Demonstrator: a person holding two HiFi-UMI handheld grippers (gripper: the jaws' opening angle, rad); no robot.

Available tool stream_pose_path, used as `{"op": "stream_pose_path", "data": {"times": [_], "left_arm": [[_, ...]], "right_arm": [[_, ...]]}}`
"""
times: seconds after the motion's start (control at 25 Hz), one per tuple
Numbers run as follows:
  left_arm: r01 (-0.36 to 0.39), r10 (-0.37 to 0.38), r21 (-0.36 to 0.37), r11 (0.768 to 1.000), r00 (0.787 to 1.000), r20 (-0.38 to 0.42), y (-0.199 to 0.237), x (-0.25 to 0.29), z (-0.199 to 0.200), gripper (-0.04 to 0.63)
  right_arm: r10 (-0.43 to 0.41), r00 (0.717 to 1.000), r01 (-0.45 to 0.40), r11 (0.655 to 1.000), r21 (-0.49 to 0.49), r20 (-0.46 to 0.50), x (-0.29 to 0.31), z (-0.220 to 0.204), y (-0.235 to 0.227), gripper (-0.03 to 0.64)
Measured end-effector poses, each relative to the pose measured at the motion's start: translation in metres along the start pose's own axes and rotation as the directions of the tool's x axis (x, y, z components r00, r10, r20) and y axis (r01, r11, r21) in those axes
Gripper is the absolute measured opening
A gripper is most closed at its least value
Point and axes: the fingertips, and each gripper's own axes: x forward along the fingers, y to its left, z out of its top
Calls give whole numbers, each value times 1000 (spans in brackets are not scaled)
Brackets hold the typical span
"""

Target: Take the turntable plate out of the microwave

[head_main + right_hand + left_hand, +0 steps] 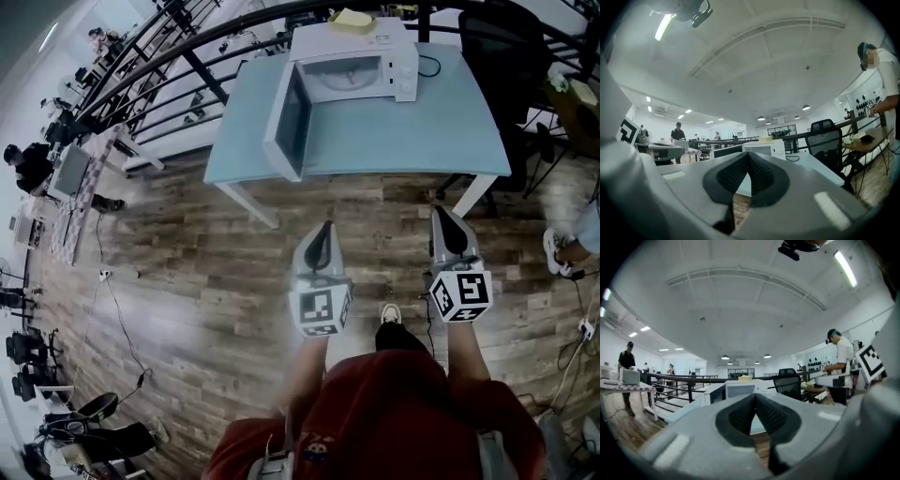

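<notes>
Head view, steeply down: a person in a red top stood on a wood-plank floor [187, 281], facing a pale blue rectangular bench [403, 131] and standing well back from it. On the bench sat a white box-shaped microwave [375, 47] with its dark-windowed door [289, 117] swung fully open to the left.

The task looked barely begun. With the door open, the way into the oven was clear, but nothing had been lifted out. A pale round disc, most likely the glass turntable plate [342, 75], lay flat on the bottom of the cavity. The cavity seemed to hold nothing else, though it was small in view and hard to check. A flat yellow pad [350, 20] rested on the microwave's roof.

The grey left gripper [324, 230] and the grey right gripper [441, 216] were side by side over the floor, both pointing level towards the bench and well apart from it. In the left gripper view and the right gripper view, each pair of black ribbed jaws was pressed together at the tips with nothing between them. Both were empty, and the microwave showed small in the distance beyond them.

By this reading, almost everything was left to do:
- close the gap to the bench
- part the jaws
- reach into the cavity
- take the plate by its rim
- lift it clear of its seat
- draw it out through the doorway and set it down
</notes>
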Motion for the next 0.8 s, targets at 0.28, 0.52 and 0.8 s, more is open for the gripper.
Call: {"op": "stream_pose_path", "data": {"times": [0.28,0.52,0.8], "left_arm": [[2,-2,15,1000,1000,-15,0,71,1,-2],[9,-9,21,1000,1000,-24,-4,131,3,-2],[4,-3,26,1000,999,-37,-6,171,0,-2]], "right_arm": [[7,1000,-7,1000,5,-8,57,0,-40,0],[11,1000,-12,1000,-4,-20,100,1,-75,1],[23,1000,-23,1000,15,-20,132,-1,-103,0]]}}
